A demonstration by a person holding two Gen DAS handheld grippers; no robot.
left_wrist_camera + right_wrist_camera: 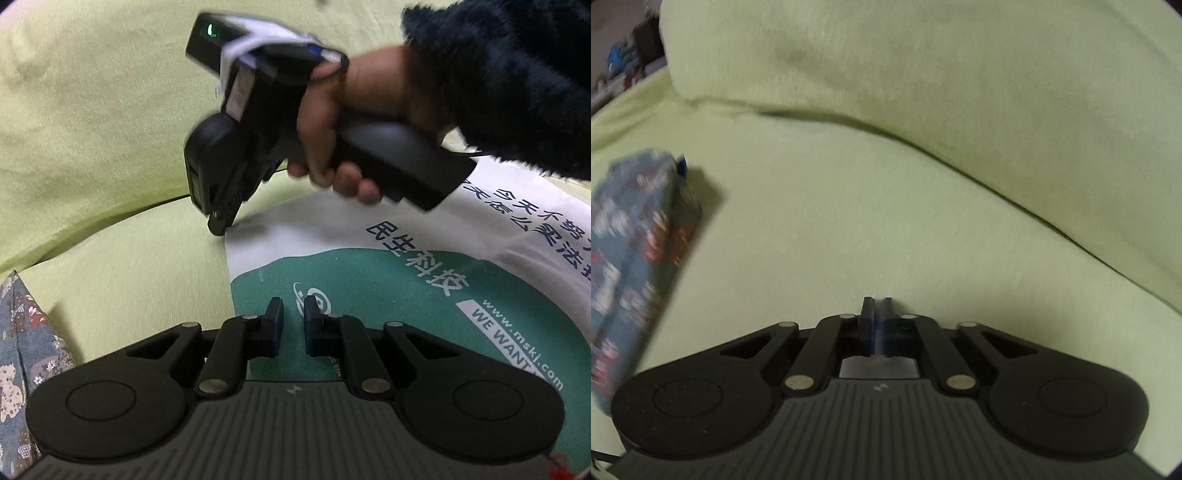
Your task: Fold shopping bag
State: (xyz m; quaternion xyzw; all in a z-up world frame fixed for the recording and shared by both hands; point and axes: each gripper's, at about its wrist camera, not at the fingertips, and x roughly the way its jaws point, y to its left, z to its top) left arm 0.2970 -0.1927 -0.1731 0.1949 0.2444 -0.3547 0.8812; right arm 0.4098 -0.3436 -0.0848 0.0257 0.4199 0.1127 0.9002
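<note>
The shopping bag (369,236), white with a teal print and dark lettering, lies flat on a light green sofa seat (147,277). My left gripper (294,314) hovers over the bag's teal patch, open, with a narrow gap between its blue pads and nothing in it. A hand (332,122) holds my right gripper (221,227), whose tips press at the bag's far left corner. In the right wrist view the right gripper (877,306) is shut, a pale sliver between the pads, and white fabric (879,365) shows just beneath it.
The sofa backrest (960,74) rises behind the seat (849,221). A blue floral-patterned fabric item (631,258) lies at the left, also seen in the left wrist view as floral fabric (18,332). A dark fuzzy sleeve (517,74) fills the upper right.
</note>
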